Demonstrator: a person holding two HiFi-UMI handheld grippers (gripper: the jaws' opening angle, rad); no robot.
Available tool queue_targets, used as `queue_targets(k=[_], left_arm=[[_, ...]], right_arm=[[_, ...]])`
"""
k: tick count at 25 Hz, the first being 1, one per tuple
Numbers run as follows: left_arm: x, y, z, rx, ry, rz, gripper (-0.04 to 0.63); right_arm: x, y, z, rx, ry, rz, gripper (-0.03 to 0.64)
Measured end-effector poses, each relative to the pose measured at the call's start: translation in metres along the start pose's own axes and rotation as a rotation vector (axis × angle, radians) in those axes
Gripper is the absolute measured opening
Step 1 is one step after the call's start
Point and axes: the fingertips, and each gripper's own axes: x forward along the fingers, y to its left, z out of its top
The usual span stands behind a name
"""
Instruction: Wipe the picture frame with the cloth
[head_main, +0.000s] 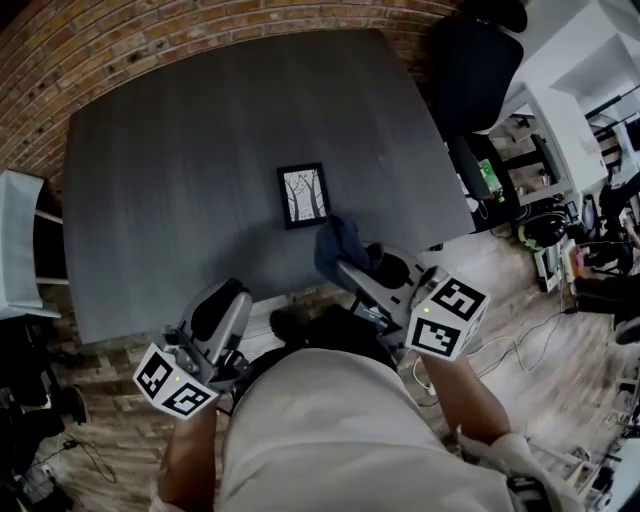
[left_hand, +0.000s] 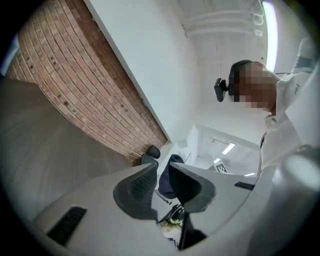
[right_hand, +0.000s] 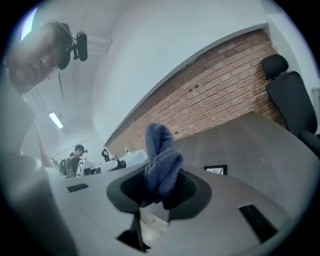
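A small black picture frame (head_main: 303, 195) with a tree print lies flat near the middle of the dark grey table (head_main: 180, 180). It also shows as a small shape in the right gripper view (right_hand: 216, 170). My right gripper (head_main: 345, 268) hangs over the table's near edge, shut on a bunched blue cloth (head_main: 338, 245) that sticks up out of its jaws (right_hand: 161, 160). My left gripper (head_main: 238, 292) is held up just off the near edge, at the left. Its jaws (left_hand: 161, 167) stand a narrow gap apart with nothing between them.
A brick wall (head_main: 60, 40) runs behind the table. A black office chair (head_main: 475, 60) stands at the far right corner. Cluttered desks (head_main: 560, 200) and floor cables fill the right side. A white cabinet (head_main: 20, 240) stands at the left.
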Motion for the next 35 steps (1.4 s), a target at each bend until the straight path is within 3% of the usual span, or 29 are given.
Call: queue_targets(k=[5, 12, 17, 28, 35], left_arm=[[-0.014, -0.029, 0.018, 0.026, -0.086, 0.015, 0.075], [0.002, -0.078, 0.010, 0.036, -0.129, 0.012, 0.072], [0.013, -0.118, -0.012, 0.046, -0.131, 0.022, 0.066], [0.004, -0.173, -0.052, 0.073, -0.122, 0.133, 0.063], [0.016, -0.185, -0.049, 0.087, -0.111, 0.086, 0.063]], right_arm=[[-0.040, -0.001, 0.003, 0.105, -0.082, 0.024, 0.100], [-0.094, -0.009, 0.008, 0.113, -0.098, 0.031, 0.100], [-0.136, -0.015, 0.001, 0.109, -0.101, 0.042, 0.100], [-0.186, -0.025, -0.022, 0.116, -0.100, 0.099, 0.100], [-0.206, -0.025, -0.018, 0.119, -0.155, 0.077, 0.100]])
